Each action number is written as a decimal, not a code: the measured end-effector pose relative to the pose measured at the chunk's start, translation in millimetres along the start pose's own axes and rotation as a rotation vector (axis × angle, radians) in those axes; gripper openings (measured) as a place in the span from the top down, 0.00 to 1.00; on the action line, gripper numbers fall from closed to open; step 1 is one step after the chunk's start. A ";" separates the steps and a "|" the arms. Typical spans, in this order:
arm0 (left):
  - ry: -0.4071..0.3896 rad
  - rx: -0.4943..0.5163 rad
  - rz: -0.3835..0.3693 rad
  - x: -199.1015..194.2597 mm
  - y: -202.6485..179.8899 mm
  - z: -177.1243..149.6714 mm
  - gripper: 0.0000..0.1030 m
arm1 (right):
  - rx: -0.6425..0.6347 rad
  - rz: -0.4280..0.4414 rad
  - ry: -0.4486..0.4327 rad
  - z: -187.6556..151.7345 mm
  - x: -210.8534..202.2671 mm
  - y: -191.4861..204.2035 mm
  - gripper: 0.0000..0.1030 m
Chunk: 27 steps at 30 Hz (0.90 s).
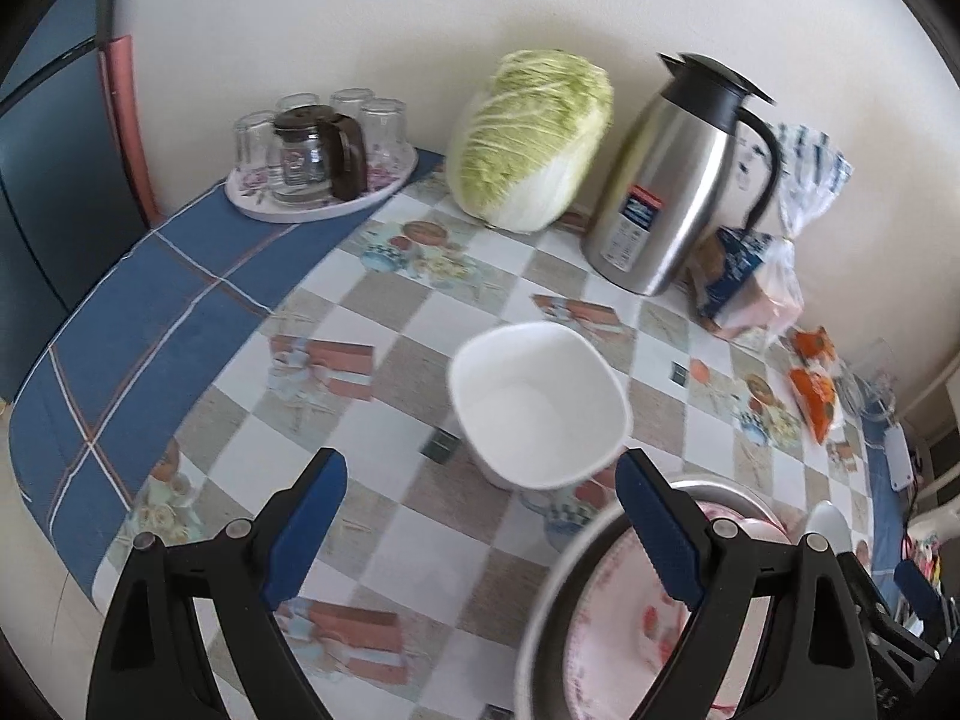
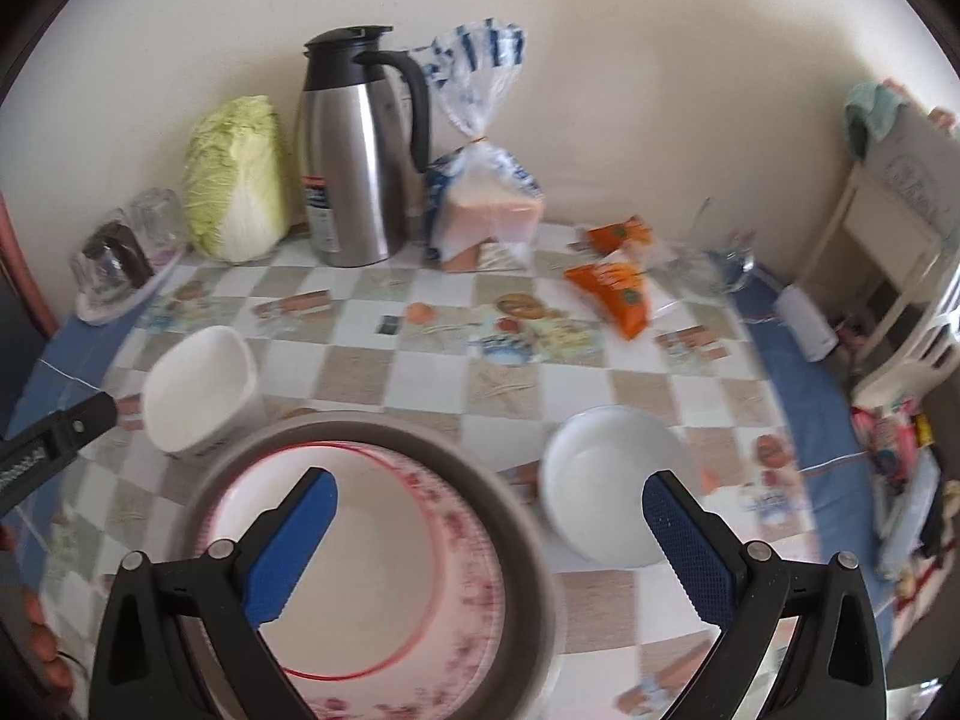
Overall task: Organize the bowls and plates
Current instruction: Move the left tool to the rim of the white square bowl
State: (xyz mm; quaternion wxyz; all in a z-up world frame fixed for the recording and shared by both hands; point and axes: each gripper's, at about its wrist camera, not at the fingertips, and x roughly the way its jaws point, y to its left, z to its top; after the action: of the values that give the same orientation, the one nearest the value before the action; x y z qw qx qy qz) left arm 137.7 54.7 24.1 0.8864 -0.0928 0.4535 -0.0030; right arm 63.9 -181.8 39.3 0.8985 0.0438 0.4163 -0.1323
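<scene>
A white squarish bowl (image 1: 540,402) stands on the patterned table just beyond my left gripper (image 1: 480,480), which is open with nothing between its fingers. A stack of pink flowered plates (image 2: 372,552) lies inside a grey metal pan (image 2: 510,528); the pan (image 1: 564,570) also shows at the lower right of the left wrist view. My right gripper (image 2: 489,498) hangs open above the pan's right rim. A round white bowl (image 2: 606,480) sits right of the pan, near the right finger. The squarish bowl (image 2: 201,387) is left of the pan.
Along the wall stand a napa cabbage (image 1: 528,138), a steel thermos jug (image 1: 672,180), bagged bread (image 2: 486,210), and a tray of glasses (image 1: 324,162). Orange snack packets (image 2: 618,282) and a glass (image 2: 714,252) lie at the right. White chair (image 2: 900,276) beyond the table edge.
</scene>
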 end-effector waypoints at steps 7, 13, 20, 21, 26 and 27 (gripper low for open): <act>0.014 -0.091 0.019 14.3 35.6 9.5 0.11 | -0.012 0.065 0.006 17.5 -4.1 20.4 0.00; 0.045 -0.174 0.027 31.0 58.4 12.8 0.11 | -0.025 0.121 0.028 41.3 -8.8 40.5 0.00; 0.039 -0.262 0.023 45.4 80.0 18.2 0.10 | -0.034 0.188 0.081 66.5 1.5 66.1 0.00; 0.037 -0.275 0.016 47.7 83.0 18.9 0.10 | -0.029 0.203 0.091 68.6 3.3 67.8 0.00; 0.045 -0.295 -0.007 63.8 91.9 22.7 0.10 | -0.019 0.208 0.155 76.3 24.4 84.2 0.00; 0.056 -0.295 -0.015 68.2 92.5 23.4 0.10 | -0.035 0.190 0.158 77.2 28.1 88.4 0.00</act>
State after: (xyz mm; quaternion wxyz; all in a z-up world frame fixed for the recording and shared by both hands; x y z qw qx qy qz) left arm 189.4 143.3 -32.8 0.8502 -0.2252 0.4728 0.0543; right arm 162.3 -117.0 65.3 0.8721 0.0777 0.4819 -0.0357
